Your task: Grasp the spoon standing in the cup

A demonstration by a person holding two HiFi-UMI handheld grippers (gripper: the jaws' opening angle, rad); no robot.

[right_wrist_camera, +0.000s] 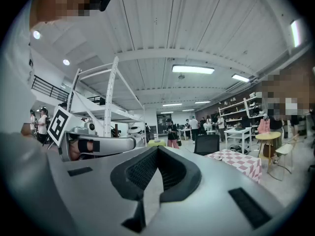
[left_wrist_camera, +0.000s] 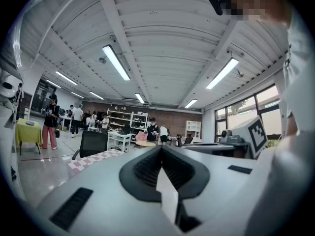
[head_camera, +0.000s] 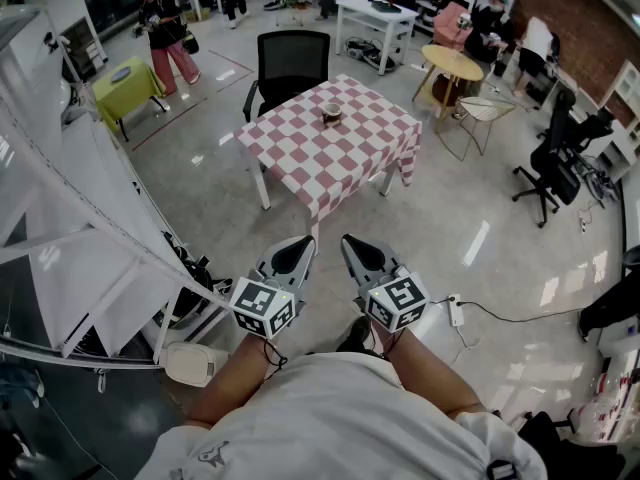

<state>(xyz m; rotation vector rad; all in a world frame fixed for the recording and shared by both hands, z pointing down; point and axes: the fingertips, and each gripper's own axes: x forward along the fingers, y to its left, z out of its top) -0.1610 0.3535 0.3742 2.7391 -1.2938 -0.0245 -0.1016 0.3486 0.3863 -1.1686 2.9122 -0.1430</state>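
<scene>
A small brown cup (head_camera: 331,114) stands near the far side of a table under a pink and white checked cloth (head_camera: 330,153), several steps ahead. The cup is too small to make out the spoon in it. Both grippers are held close to the person's body, far short of the table. My left gripper (head_camera: 298,251) and right gripper (head_camera: 352,248) point forward side by side, jaws shut and empty. The left gripper (left_wrist_camera: 161,149) sees the checked table (left_wrist_camera: 93,160) at lower left. The right gripper (right_wrist_camera: 157,149) has the same table (right_wrist_camera: 241,162) at its right.
A black chair (head_camera: 290,63) stands behind the table. A white metal frame (head_camera: 90,228) fills the left. A round yellow table (head_camera: 452,63) and wire chair (head_camera: 480,116) lie to the right. A power strip with cable (head_camera: 455,310) lies on the floor. People stand at the back.
</scene>
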